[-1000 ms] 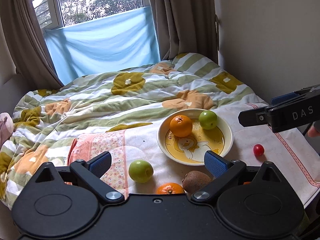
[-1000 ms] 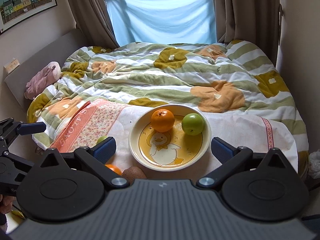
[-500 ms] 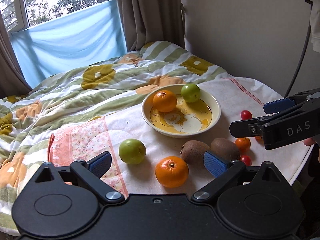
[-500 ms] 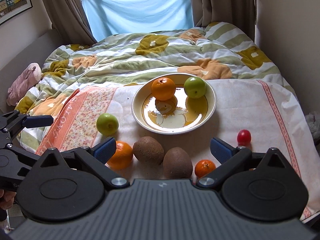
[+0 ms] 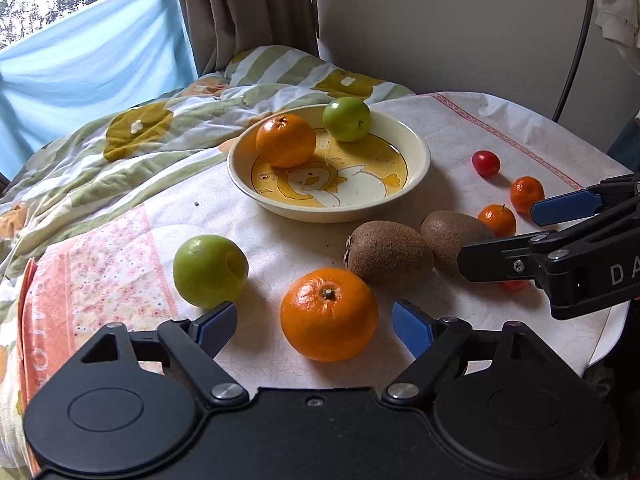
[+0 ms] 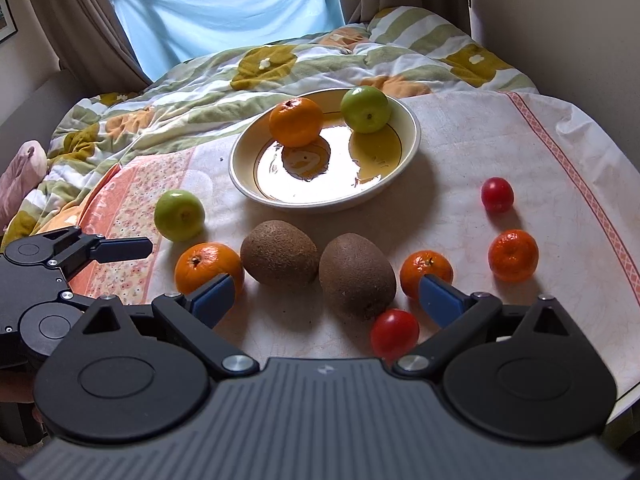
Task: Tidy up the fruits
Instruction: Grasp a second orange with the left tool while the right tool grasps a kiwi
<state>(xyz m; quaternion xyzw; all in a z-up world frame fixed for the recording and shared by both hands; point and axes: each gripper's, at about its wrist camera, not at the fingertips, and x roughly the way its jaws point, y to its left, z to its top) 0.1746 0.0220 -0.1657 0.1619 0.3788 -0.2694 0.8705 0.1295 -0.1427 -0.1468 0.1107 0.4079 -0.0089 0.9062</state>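
Note:
A yellow duck bowl point(image 5: 416, 148) point(image 6: 412, 136) holds an orange point(image 5: 285, 141) and a green apple point(image 5: 346, 119). On the cloth lie a green apple point(image 5: 209, 270) point(image 6: 179, 215), a large orange point(image 5: 329, 313) point(image 6: 209, 267), two kiwis point(image 5: 389, 252) point(image 5: 456, 234) point(image 6: 279, 253) point(image 6: 357, 274), two small mandarins point(image 6: 426, 273) point(image 6: 513, 255) and two red cherry tomatoes point(image 6: 497, 194) point(image 6: 394, 333). My left gripper point(image 5: 313, 323) is open, its jaws either side of the large orange. My right gripper point(image 6: 325, 295) is open over the kiwis.
The round table's cloth point(image 6: 560, 168) ends at the right and front edge. A flowered quilt point(image 6: 280, 64) on a bed lies behind the table. A wall and cable point(image 5: 576, 48) stand to the right. A pink soft toy point(image 6: 20, 172) lies at the far left.
Both grippers have dropped lower and closer to the table. The fruits now fill the foreground; the large orange sits between my left jaws and the kiwis between my right jaws.

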